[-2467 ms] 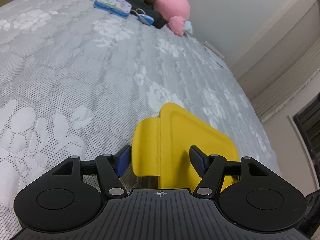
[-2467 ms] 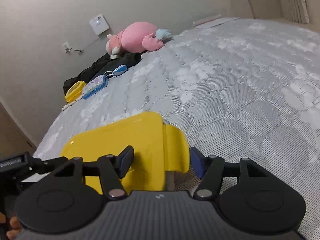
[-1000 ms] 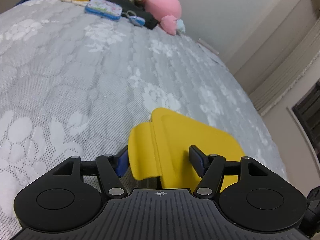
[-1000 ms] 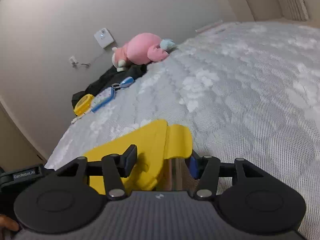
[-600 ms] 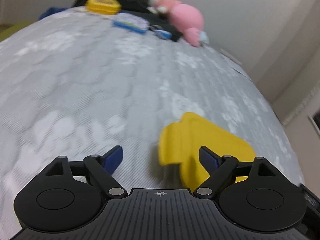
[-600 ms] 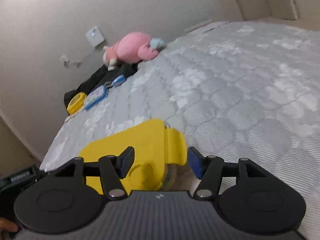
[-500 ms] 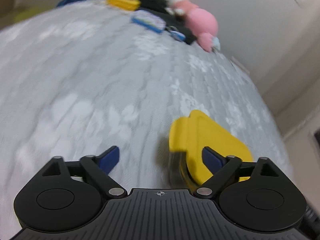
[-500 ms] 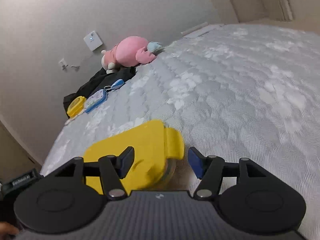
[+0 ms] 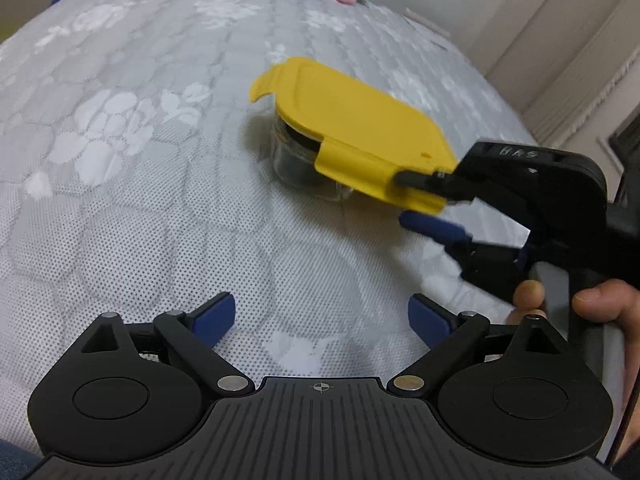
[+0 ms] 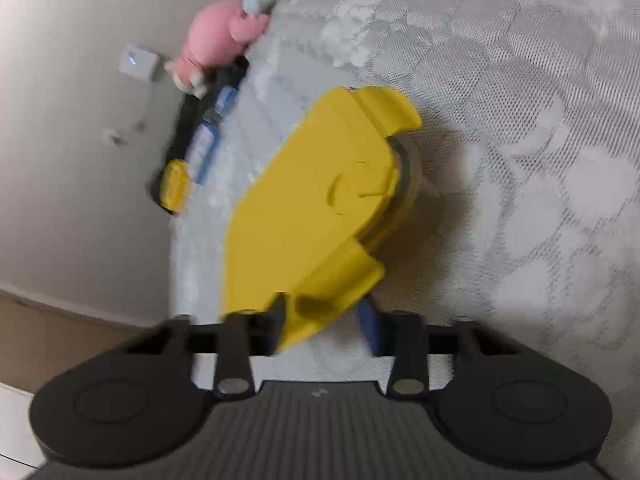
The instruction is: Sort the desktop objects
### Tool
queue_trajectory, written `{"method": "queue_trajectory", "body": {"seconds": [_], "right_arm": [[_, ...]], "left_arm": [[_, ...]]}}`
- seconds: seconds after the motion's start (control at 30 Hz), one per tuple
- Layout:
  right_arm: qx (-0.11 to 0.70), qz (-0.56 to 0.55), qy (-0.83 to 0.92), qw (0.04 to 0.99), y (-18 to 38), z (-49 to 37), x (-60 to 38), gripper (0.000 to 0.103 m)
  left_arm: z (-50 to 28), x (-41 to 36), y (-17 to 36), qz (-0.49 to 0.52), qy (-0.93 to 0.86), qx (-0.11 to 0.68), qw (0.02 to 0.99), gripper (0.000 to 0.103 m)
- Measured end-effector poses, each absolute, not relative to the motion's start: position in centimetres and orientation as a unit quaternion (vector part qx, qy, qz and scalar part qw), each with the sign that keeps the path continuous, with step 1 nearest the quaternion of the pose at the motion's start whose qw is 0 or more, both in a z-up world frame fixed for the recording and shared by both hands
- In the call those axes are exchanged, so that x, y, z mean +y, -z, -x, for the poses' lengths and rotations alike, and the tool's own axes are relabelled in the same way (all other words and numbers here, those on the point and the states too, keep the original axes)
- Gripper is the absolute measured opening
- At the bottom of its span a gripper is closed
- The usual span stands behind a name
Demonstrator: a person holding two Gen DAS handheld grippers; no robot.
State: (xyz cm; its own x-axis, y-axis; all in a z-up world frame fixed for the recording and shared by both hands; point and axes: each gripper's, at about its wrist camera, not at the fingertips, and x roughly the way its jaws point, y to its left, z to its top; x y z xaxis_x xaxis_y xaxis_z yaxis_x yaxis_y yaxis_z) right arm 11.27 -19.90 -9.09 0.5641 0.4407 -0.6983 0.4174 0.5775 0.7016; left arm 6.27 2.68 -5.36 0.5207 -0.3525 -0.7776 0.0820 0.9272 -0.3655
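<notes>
Home bedroom: grey quilted floral-patterned mattress fills the view, pink plush toy by a plain white wall, pale curtain at the side.

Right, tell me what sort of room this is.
Most likely a bedroom: the work surface is a quilted grey mattress, a pink plush toy lies at its far end, and plain walls close it in.

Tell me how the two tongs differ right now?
The left tongs stand wide, opening, with nothing between them; the right tongs are narrow, closing around a flap of the yellow lid. The left hover over bare mattress; the right reach the clear box. Both have blue pads on black arms.
</notes>
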Motion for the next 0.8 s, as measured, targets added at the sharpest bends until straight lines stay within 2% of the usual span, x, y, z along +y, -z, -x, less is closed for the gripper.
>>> {"method": "queue_trajectory", "body": {"seconds": [0.03, 0.07, 0.1, 0.27, 0.37, 0.43, 0.47, 0.5, 0.67, 0.77, 0.8], "right_arm": [[0.469, -0.434, -0.014, 0.769, 8.7, -11.3, -19.6, 0.024], [0.471, -0.408, -0.015, 0.782, 8.4, -11.1, -19.4, 0.015], [0.475, -0.383, -0.011, 0.792, 8.2, -11.0, -19.2, 0.012], [0.48, -0.381, -0.011, 0.79, 8.2, -10.9, -19.8, 0.012], [0.473, -0.404, -0.017, 0.783, 8.1, -10.7, -20.3, 0.019], [0.462, -0.452, -0.017, 0.763, 8.7, -10.4, -21.1, 0.038], [0.46, -0.482, -0.012, 0.745, 9.3, -10.4, -21.6, 0.055], [0.458, -0.518, -0.007, 0.723, 10.1, -10.4, -22.0, 0.057], [0.452, -0.608, 0.013, 0.652, 13.0, -11.1, -22.1, 0.056], [0.451, -0.591, 0.003, 0.669, 12.5, -11.6, -21.6, 0.043], [0.454, -0.577, -0.002, 0.679, 12.1, -11.8, -21.4, 0.043]], "left_arm": [[-6.4, 2.7, 5.5, 0.147, 0.126, 0.475, 0.858, 0.098], [-6.8, 2.9, 5.6, 0.151, 0.126, 0.478, 0.856, 0.098], [-7.2, 2.9, 5.8, 0.154, 0.125, 0.482, 0.854, 0.099], [-7.8, 2.5, 6.4, 0.147, 0.13, 0.495, 0.846, 0.099], [-8.1, 2.6, 6.6, 0.149, 0.132, 0.502, 0.842, 0.1], [-8.5, 2.5, 7.2, 0.158, 0.134, 0.51, 0.834, 0.1], [-8.8, 2.4, 7.5, 0.163, 0.136, 0.515, 0.831, 0.1], [-8.8, 2.4, 7.7, 0.167, 0.137, 0.519, 0.827, 0.1], [-9.0, 2.3, 8.0, 0.167, 0.144, 0.524, 0.823, 0.1], [-9.1, 2.3, 8.1, 0.168, 0.144, 0.528, 0.82, 0.1], [-9.1, 2.2, 8.1, 0.168, 0.143, 0.53, 0.819, 0.1]]}}
